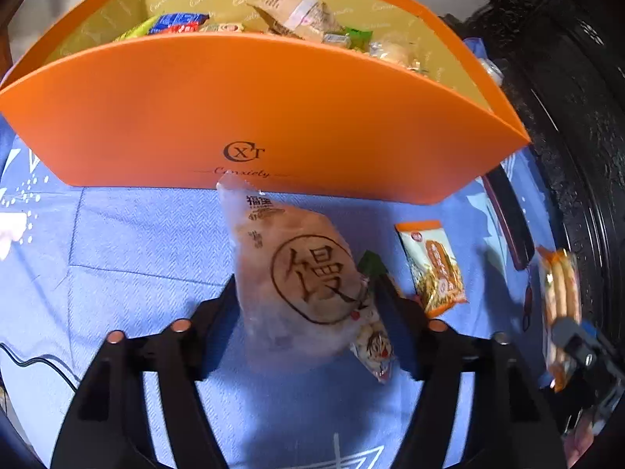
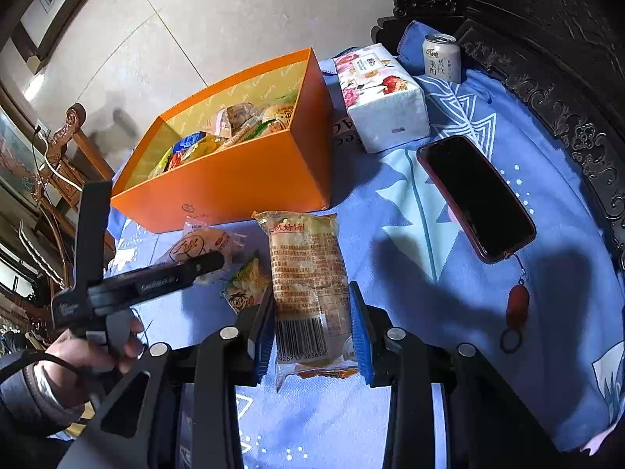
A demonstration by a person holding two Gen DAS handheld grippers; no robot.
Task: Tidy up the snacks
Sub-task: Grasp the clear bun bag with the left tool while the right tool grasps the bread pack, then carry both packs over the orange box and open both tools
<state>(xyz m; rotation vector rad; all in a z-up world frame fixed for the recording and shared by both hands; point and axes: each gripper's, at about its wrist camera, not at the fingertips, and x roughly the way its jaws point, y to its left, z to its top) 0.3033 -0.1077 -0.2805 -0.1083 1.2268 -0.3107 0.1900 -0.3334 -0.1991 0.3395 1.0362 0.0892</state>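
Bun packet (image 1: 300, 277) (stamped with a round seal) lies on the blue cloth (image 1: 148, 234) before the orange snack box (image 1: 273, 117), between the spread fingers of the left gripper (image 1: 308, 312), seemingly untouched. Advice: close on its middle, lift clear of the wall. Right gripper (image 2: 312, 324) pinches a biscuit packet (image 2: 308, 273) near the box.

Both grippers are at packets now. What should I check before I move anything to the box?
1. Right gripper shut on yellow packet: ok.
2. Left gripper gripping bun packet: cannot tell; the packet lies between its fingers.
3. Orange box open, snacks below its rim: ok.
4. Phone apart from both grippers: ok.
5. All snacks boxed: not ok; orange-edged packet lies on the cloth.
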